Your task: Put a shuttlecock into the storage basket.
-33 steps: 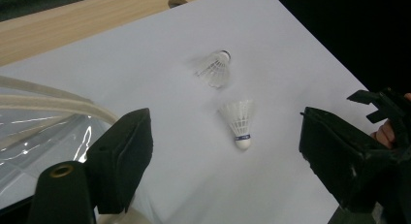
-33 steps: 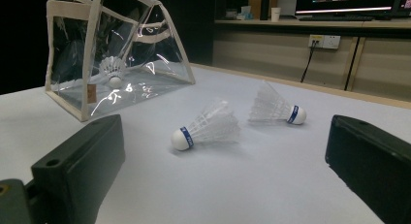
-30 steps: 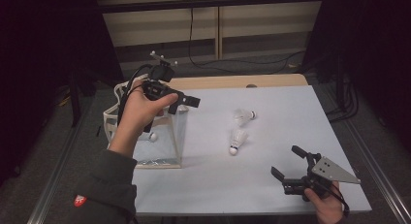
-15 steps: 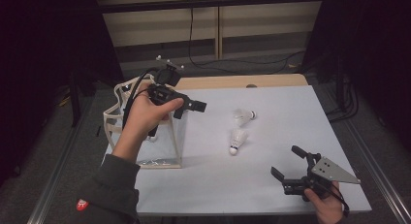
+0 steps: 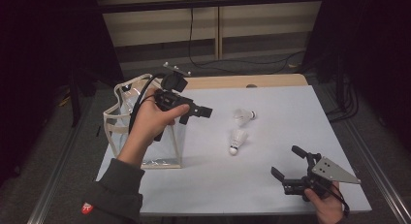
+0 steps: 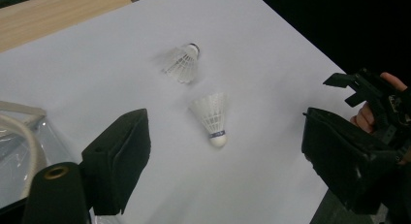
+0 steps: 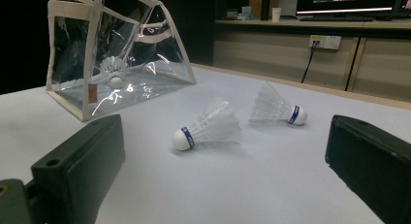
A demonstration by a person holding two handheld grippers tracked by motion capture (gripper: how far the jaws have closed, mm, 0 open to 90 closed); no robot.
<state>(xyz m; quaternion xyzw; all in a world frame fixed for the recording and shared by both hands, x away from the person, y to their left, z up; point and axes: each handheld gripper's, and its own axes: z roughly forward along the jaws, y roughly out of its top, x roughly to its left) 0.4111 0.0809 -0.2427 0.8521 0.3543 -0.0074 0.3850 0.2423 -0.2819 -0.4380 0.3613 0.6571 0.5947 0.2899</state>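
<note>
Since a second ago the left gripper (image 5: 199, 111) has come away from above the bag (image 5: 121, 132) toward 3 o'clock, now over the bag's right edge. Its jaws stand wide apart, gripping nothing, aimed at the two shuttlecocks. The left hand (image 5: 148, 122) holds it raised, forearm slanting up from the lower left. The right gripper (image 5: 286, 163) rests low at 5 o'clock on the table (image 5: 291, 117), jaws spread and empty, pointing toward 10 o'clock. The near shuttlecock (image 5: 236, 140) lies mid-table, cork toward 6 o'clock; the far shuttlecock (image 5: 244, 115) just beyond it points its cork to 3 o'clock. A third shuttlecock (image 7: 114, 71) lies inside the bag.
</note>
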